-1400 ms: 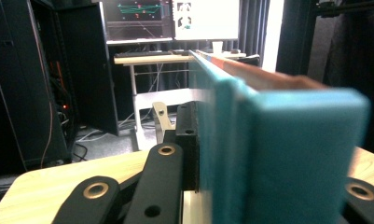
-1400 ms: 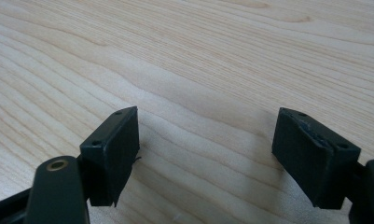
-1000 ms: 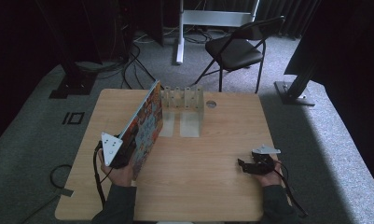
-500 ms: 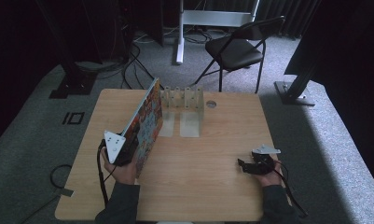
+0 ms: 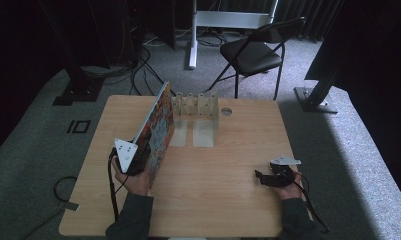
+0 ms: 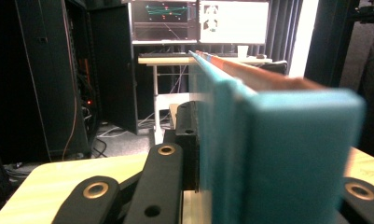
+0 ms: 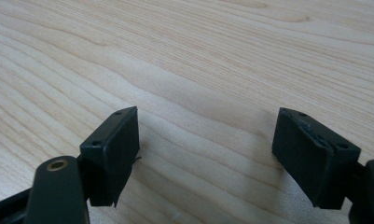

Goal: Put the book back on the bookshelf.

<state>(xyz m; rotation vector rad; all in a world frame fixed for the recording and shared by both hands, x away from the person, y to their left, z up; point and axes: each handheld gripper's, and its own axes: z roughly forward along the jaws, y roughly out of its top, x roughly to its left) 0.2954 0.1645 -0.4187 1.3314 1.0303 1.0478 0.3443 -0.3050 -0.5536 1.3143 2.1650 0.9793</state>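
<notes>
Pale wood grain runs across the table (image 5: 228,200); from the high view your left gripper (image 5: 129,159) has edged back toward the near edge, keeping the colourful flat book (image 5: 158,127) on edge, leaning beside the clear rack (image 5: 195,105). Left gripper view: jaws clamp its teal cover (image 6: 250,154). Right gripper view: your right gripper (image 7: 205,149) gapes over bare wood

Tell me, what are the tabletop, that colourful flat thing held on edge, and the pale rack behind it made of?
The tabletop looks like light wood or wood-look laminate: matt, with long grain lines. The flat thing, clamped in the left gripper, seems to be printed cardboard, perhaps a book or box, with a teal edge. The rack is pale with upright dividers; probably plastic or painted metal, too small to tell.
</notes>
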